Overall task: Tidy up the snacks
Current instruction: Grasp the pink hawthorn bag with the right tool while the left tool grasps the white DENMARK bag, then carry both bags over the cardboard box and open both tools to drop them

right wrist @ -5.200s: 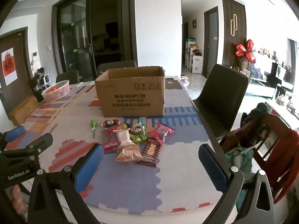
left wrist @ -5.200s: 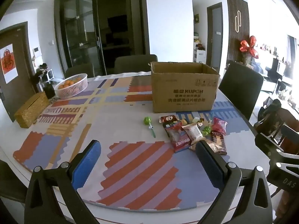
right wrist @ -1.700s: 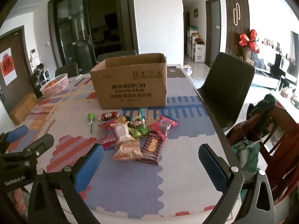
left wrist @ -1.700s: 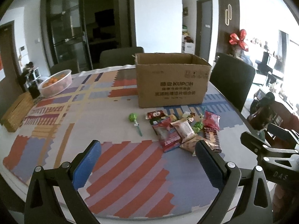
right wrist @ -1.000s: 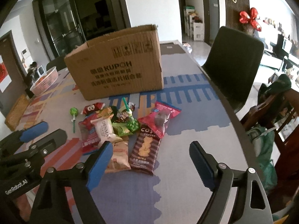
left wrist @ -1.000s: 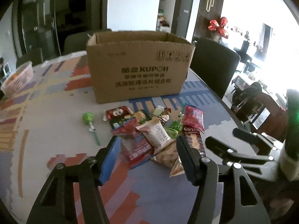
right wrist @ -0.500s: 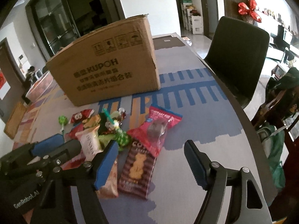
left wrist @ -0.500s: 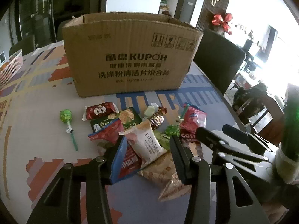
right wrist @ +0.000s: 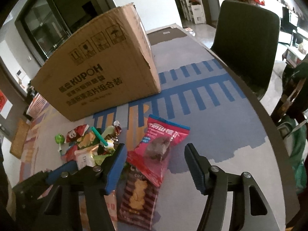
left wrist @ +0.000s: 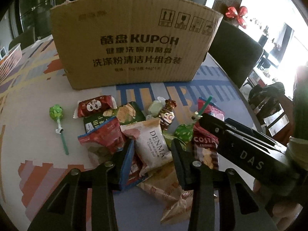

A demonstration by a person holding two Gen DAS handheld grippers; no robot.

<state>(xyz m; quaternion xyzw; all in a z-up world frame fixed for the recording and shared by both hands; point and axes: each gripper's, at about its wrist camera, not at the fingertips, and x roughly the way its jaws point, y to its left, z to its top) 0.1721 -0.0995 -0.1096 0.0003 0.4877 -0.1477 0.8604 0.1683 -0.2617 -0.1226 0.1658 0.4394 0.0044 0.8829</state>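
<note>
1. Snacks lie in a loose heap on the patterned tablecloth, at centre frame in the left wrist view and lower left of centre in the right wrist view.
2. Cardboard box, open-topped and printed KUPOH, stands upright just behind the heap and fills the upper half of the left wrist view; a second ago it looked much smaller and farther off.
3. Dark chair stands at the table edge, upper right of the right wrist view; glass doors fill the upper left.
4. Left gripper: jaws closing around the white DENMA pouch, which lies between them; whether the pads touch it cannot be told. Its gap was much wider a second ago.
5. Right gripper: jaws closing, with the pink packet between them and not gripped. Its body crosses the lower right of the left wrist view, covering part of the brown COSTA packet.
6. Brown packet lies under the pink one's near end.
7. Green lollipop lies apart, at the heap's left.
</note>
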